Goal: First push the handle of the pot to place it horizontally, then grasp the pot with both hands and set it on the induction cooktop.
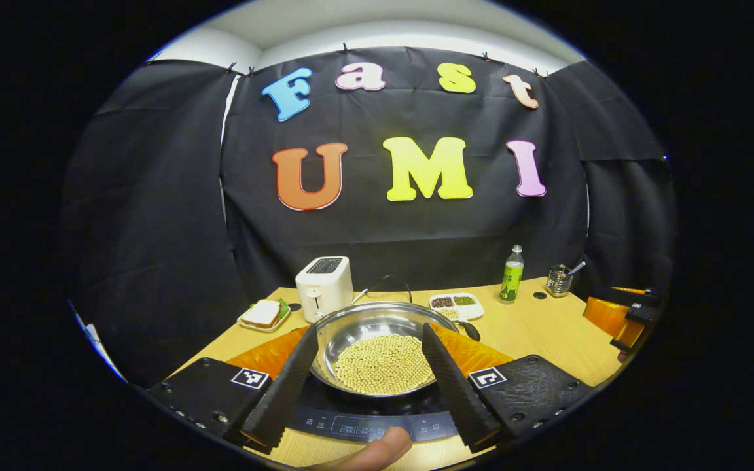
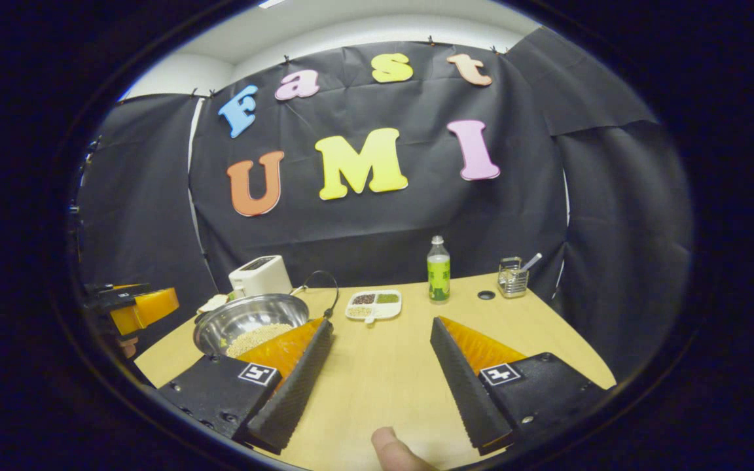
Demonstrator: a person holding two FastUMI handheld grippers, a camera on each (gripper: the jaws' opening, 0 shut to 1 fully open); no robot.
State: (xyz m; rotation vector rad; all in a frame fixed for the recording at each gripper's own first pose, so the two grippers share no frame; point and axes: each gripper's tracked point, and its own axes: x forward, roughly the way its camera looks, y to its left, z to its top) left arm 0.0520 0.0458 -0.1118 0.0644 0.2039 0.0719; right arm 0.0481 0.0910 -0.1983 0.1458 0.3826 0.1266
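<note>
On the wooden desk (image 2: 383, 366), near its front edge: one black induction cooktop (image 1: 364, 418), control strip facing forward. On it sits a steel pot (image 1: 367, 327), filled partway with pale beans (image 1: 383, 365); its dark handle (image 1: 468, 330) shows at the right rim. Left tool (image 1: 370, 340): fingers spread wide, one to either side of the pot, gripping nothing; whether they touch the rim cannot be told. Right tool (image 2: 380, 333): fingers wide apart over bare desk, holding nothing, the pot off to its left. Behind the pot: one white toaster (image 1: 324, 286) with a black cord (image 1: 390, 281). To the toaster's left: a plate with a sandwich (image 1: 263, 314). Behind and to the right of the pot: a divided white dish (image 2: 374, 303) of dark, green and pale grains. Farther right: a green-labelled bottle (image 2: 438, 270), upright, then a wire holder (image 2: 512, 277) with a utensil in it. A fingertip (image 1: 377, 451) shows at the bottom of the left gripper view
</note>
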